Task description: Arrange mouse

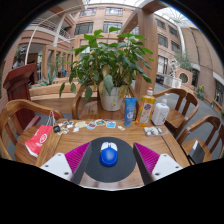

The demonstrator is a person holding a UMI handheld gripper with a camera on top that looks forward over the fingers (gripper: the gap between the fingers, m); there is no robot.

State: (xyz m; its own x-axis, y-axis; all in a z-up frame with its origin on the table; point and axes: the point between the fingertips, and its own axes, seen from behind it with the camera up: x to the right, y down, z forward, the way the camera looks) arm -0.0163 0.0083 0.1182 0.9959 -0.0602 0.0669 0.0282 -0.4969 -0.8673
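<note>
The blue mouse (109,153) lies on a dark round mat (108,166) on the table (100,138), between the fingers of the tongs (109,158), untouched, with a gap each side (tongs spread open). Its long axis runs straight ahead along the fingers; which end faces forward cannot be told. Beyond stands a potted plant (110,60).

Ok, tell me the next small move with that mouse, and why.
Probably close the tongs on the mouse. It sits on the round dark mat between the open pink pads, with a gap at each side, so nothing grips it yet.
</note>
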